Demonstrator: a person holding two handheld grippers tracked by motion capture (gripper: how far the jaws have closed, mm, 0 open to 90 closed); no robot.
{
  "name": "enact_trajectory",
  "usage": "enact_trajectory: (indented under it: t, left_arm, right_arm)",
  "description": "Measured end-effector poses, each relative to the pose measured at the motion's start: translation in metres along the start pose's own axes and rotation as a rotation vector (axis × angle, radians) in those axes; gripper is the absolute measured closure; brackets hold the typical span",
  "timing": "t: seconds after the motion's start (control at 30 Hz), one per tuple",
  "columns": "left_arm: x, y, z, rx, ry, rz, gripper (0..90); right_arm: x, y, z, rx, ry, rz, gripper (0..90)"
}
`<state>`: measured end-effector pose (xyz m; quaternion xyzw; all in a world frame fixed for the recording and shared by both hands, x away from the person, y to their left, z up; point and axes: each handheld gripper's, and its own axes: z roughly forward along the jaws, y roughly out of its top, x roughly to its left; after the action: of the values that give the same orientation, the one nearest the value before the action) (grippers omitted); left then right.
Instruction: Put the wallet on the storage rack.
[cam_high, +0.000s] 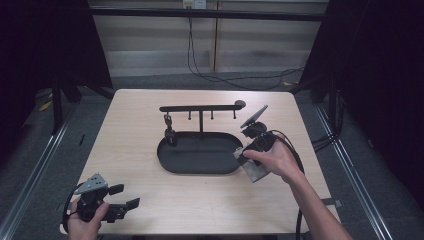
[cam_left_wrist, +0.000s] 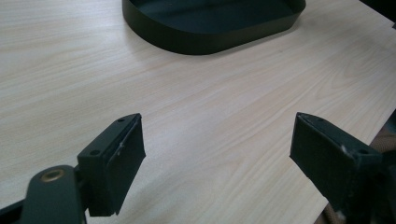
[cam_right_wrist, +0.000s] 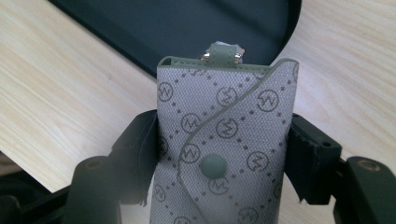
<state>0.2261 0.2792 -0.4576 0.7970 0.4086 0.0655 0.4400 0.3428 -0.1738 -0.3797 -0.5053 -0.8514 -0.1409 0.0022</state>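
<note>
A grey key pouch (cam_right_wrist: 224, 140) with a round logo pattern and a snap button stands upright between the jaws of my right gripper (cam_right_wrist: 222, 144), which is shut on it. A small strap with metal ends sticks out of its top. In the high view the right gripper (cam_high: 248, 161) holds the pouch (cam_high: 255, 171) just off the right end of the black oval tray (cam_high: 200, 167). My left gripper (cam_high: 125, 196) rests at the table's front left corner, open. Its jaws (cam_left_wrist: 217, 140) stand wide apart over bare wood with nothing between them.
A black rack (cam_high: 200, 108) with several hooks rises from the tray's back edge. A small dark item (cam_high: 170, 132) hangs under its left end. The tray's wall (cam_left_wrist: 210, 42) lies ahead of the left gripper. The tray's floor (cam_right_wrist: 163, 28) lies just beyond the pouch.
</note>
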Motion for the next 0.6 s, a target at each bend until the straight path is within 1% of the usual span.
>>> enact_trajectory:
  t: [0.1,0.17,0.2,0.33,0.4,0.47,0.5,0.6]
  left_arm:
    - [0.0,0.0,0.0,0.001,0.002,0.0,17.6]
    - [0.001,0.0,0.001,0.007,-0.003,-0.011,17.6]
    - [0.001,0.0,0.002,0.006,-0.007,-0.016,17.6]
    - [0.002,0.0,0.002,0.001,-0.011,-0.024,17.6]
    - [0.001,0.0,0.002,0.0,-0.017,-0.026,17.6]
    - [-0.001,0.0,0.002,0.006,-0.02,-0.016,17.6]
    - [-0.002,0.0,0.003,0.007,-0.015,-0.011,17.6]
    - [-0.003,0.001,0.004,0.009,-0.019,-0.001,17.6]
  right_arm:
    - [-0.005,0.002,-0.001,-0.02,0.004,0.023,34.3]
    - [-0.007,0.005,-0.002,-0.026,0.006,0.029,34.3]
    - [-0.008,0.006,-0.002,-0.037,0.012,0.034,34.3]
    - [-0.011,0.013,-0.001,-0.052,0.028,0.048,34.3]
    - [-0.013,0.016,0.0,-0.055,0.044,0.053,34.2]
    - [-0.012,0.018,0.002,-0.062,0.05,0.056,34.3]
    - [-0.012,0.02,0.003,-0.069,0.055,0.062,34.3]
    - [-0.012,0.024,0.005,-0.092,0.072,0.076,34.3]
